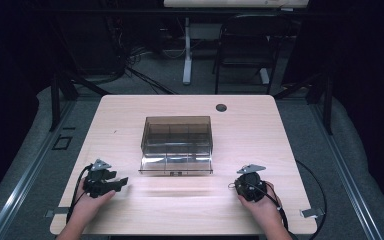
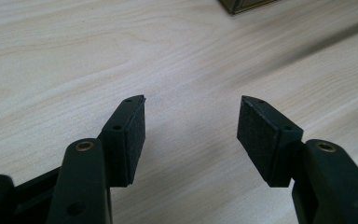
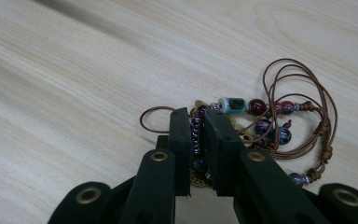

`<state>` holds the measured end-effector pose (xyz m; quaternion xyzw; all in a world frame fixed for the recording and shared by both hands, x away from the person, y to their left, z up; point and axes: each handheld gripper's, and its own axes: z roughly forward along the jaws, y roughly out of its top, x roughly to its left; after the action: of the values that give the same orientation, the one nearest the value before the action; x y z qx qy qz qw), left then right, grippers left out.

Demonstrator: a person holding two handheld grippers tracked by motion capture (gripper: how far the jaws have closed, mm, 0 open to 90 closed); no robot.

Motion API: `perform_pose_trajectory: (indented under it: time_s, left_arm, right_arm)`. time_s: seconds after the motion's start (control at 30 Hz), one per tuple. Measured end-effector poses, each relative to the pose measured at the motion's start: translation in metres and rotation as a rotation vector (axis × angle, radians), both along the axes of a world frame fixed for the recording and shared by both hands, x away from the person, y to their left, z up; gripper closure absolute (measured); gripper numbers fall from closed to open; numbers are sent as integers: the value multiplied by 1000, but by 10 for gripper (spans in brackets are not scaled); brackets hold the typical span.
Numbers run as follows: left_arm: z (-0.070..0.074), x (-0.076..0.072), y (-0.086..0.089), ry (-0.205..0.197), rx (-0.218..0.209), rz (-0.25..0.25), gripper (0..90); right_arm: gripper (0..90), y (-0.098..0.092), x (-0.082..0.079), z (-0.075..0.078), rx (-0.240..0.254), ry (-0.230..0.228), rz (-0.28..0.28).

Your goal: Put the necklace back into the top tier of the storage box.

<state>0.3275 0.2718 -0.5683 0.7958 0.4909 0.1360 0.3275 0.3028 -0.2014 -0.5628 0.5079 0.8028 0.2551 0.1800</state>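
We have our right gripper [image 3: 196,135] at four o'clock on the pale wooden table [image 1: 260,125], jaws nearly closed on a brown-cord beaded necklace [image 3: 270,121] lying there; our left gripper [image 2: 191,123], at eight o'clock, gapes wide and empty; the smoky clear plastic compartment box [image 1: 177,144] waits at centre, so any stowing seems undone.

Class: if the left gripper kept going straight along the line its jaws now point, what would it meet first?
Probably bare table: the open left gripper points across wood, and the brown box sits off toward the upper right, though depth is uncertain.
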Motion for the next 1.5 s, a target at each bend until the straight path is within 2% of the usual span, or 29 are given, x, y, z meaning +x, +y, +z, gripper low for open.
perform_pose_trajectory:
  time_s: [0.33,0.7,0.8,1.03,1.3,1.5]
  left_arm:
    - [0,0,0,0,0,0,421]
    - [0,0,0,0,-1,2,421]
    - [0,0,1,-1,0,1,421]
    - [0,0,1,1,0,4,421]
    - [0,0,1,1,3,1,421]
    - [0,-1,1,4,0,8,421]
  right_arm:
    - [842,-2,1,1,15,12,-3]
    - [843,-6,1,3,72,22,-5]
    - [843,-10,0,7,111,17,-14]
    - [843,-14,-1,15,155,24,-22]
    - [843,-18,-1,24,185,32,-21]
    - [844,-21,-2,34,181,21,-14]
